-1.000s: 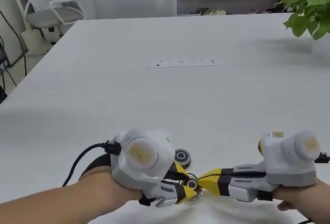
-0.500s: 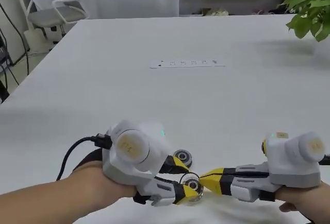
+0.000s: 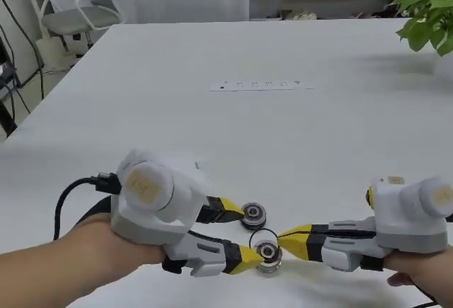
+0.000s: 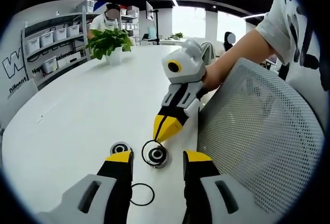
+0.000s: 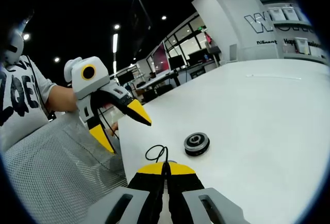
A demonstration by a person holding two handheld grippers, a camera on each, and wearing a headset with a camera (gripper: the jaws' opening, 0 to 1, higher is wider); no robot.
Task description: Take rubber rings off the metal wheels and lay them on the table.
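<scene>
Head view showed the left gripper [image 3: 239, 233] with its jaws spread wide to either side of a small silver metal wheel with a black hub [image 3: 267, 253] on the white table [image 3: 212, 131], gripping nothing. A second matching wheel [image 3: 253, 214] lay at the first wheel's 11 o'clock, just beside the far jaw tip. The right gripper [image 5: 166, 168] had its jaws pressed together on a thin black rubber ring [image 5: 157, 153], whose loop stood just over the first wheel, and in the left gripper view a loose black rubber ring [image 4: 140, 194] lay flat on the table at that wheel's 7 o'clock.

on the wall [image 4: 15, 77], a big "w" over "different"
</scene>
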